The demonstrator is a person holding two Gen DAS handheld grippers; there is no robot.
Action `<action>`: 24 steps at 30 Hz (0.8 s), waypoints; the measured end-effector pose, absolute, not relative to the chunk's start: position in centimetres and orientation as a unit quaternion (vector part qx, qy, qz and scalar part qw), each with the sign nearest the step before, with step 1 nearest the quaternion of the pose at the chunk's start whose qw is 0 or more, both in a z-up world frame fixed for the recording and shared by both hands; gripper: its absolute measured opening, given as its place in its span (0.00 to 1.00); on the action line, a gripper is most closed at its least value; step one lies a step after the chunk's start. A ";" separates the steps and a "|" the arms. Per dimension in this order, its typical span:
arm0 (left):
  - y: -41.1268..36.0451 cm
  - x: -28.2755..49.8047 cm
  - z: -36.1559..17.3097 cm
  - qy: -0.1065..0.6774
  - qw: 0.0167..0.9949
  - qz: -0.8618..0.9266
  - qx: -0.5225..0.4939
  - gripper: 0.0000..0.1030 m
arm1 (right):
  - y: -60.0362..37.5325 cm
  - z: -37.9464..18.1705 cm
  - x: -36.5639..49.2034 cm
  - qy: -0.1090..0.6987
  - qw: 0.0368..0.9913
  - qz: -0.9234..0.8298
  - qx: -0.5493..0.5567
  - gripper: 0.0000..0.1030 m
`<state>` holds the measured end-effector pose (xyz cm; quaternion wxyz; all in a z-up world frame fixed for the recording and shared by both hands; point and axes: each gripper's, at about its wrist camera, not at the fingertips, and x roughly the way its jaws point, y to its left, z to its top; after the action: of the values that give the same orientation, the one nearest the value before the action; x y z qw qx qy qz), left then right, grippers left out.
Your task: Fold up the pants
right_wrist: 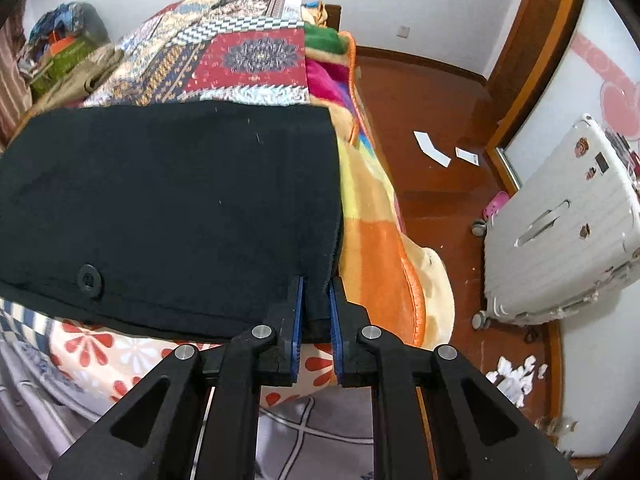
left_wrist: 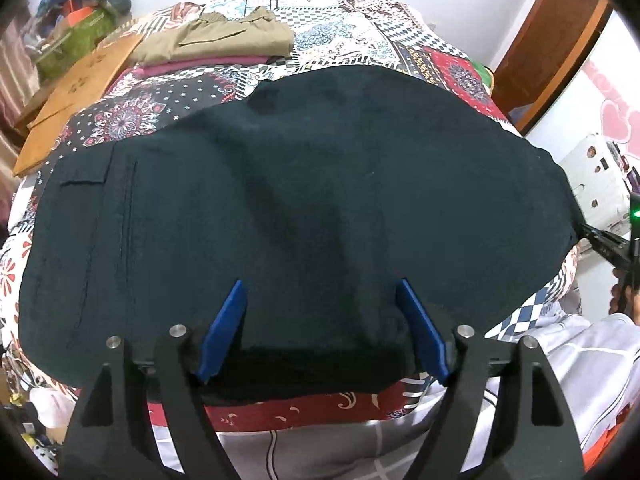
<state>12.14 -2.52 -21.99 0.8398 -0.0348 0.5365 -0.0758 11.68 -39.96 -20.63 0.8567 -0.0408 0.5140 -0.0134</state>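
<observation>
L black two-finger gripper w/ blue pads angled steeply down, jaws spread wide, pads gripping nothing. R black blue-padded gripper also tilted down, jaws nearly closed, pinching dark cloth edge.

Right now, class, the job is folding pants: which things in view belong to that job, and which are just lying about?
Belongs to the job:
- black pants, spread flat on the bed
- left gripper, open over the near edge
- right gripper, shut on the pants' corner

Just lying about:
- folded khaki garment
- patchwork bedcover
- white suitcase
- paper scraps on the floor
</observation>
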 end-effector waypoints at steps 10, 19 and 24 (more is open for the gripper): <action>-1.0 10.7 -20.1 0.511 0.856 -0.064 -0.041 0.77 | -40.6 -19.8 11.3 0.525 0.850 -0.017 -0.035 0.16; 4.7 9.0 -16.3 0.460 0.887 0.009 -0.049 0.76 | -41.0 -17.8 11.0 0.527 0.845 -0.056 -0.072 0.16; 9.2 9.8 -16.2 0.452 0.887 0.062 -0.070 0.76 | -39.2 -14.2 12.2 0.491 0.870 -0.021 -0.045 0.20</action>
<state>9.82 9.18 -16.16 0.8870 -0.0698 0.4523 0.0615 12.22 -39.21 -14.21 0.8700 -0.0448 0.4907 -0.0209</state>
